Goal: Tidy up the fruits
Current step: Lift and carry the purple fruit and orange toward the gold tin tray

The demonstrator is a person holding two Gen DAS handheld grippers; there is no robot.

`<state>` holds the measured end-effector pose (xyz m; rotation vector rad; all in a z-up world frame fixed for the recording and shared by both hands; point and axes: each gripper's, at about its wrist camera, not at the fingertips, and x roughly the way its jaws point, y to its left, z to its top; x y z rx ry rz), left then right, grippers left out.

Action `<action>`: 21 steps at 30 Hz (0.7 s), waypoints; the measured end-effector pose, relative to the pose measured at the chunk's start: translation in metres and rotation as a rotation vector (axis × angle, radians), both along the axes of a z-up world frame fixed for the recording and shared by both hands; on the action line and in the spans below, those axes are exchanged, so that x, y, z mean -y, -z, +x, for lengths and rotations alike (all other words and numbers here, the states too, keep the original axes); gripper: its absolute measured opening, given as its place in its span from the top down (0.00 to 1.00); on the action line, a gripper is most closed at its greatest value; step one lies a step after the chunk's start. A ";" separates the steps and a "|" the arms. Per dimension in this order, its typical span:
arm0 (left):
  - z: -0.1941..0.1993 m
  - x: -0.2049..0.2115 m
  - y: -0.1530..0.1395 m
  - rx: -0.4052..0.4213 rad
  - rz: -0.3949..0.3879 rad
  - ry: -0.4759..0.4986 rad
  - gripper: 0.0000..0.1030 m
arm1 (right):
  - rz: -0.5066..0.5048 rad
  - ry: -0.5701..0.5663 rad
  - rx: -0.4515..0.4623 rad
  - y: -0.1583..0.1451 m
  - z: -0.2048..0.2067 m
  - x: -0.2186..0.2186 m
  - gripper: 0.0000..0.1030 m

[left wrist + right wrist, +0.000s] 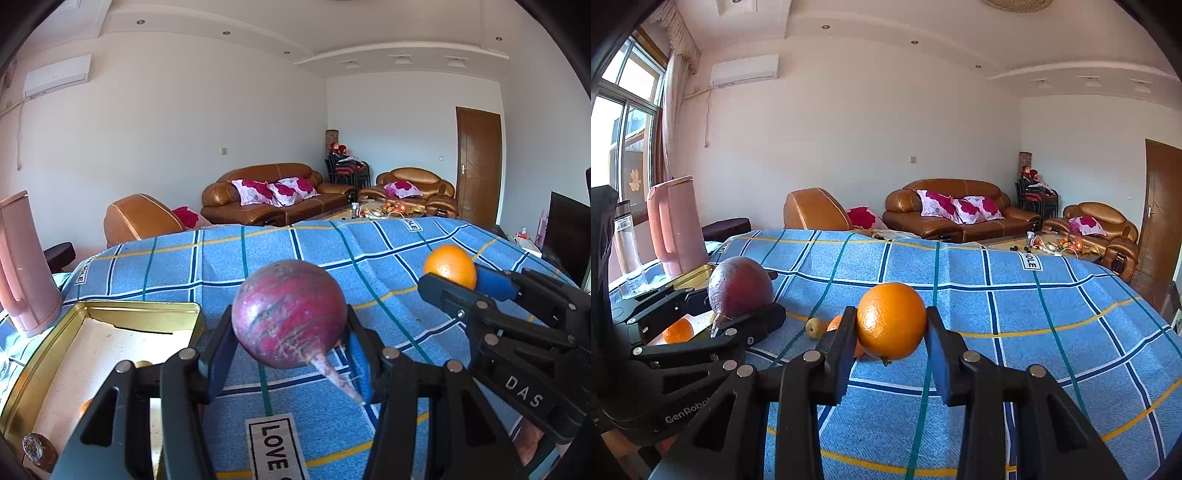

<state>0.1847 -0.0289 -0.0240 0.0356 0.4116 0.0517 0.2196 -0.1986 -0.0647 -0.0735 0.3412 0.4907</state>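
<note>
1. The left claw [290, 354] is closed on a round purple-red root vegetable with a thin tapering tail [290, 314], held clear above the bench; its blue pads press only the lower sides of the globe, so a tilt or jolt could let the smooth skin roll out forward.
2. The right claw [891, 334] is clamped on a round bright orange fruit [892, 320], also lifted off the blue checked cloth [1034, 325]; the pads meet it at its widest part, which looks firmer, though a hard squeeze could bruise it.
3. The two claws hang close side by side, the left one nearer the tin, so moving both at once risks a knock that frees either load.
4. The open gold-coloured rectangular metal tin [140, 308] sits at the left of the bench; inside lies a pale liner and at least one orange [677, 330]. Its raised rim could catch a low-carried vegetable.
5. On the cloth beyond the right claw lie a small yellowish pear-like fruit [816, 326] and another orange, partly hidden.
6. A tall pink plastic jug [677, 225] stands just behind the tin, easily bumped.
</note>
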 end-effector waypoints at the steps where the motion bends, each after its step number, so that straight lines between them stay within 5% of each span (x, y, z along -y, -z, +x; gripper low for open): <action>1: -0.001 0.001 0.000 0.004 0.004 0.000 0.46 | 0.000 -0.002 0.001 0.000 -0.001 0.000 0.63; 21: -0.010 0.003 0.000 0.003 0.023 0.010 0.46 | 0.004 -0.035 0.017 -0.002 -0.019 -0.002 0.63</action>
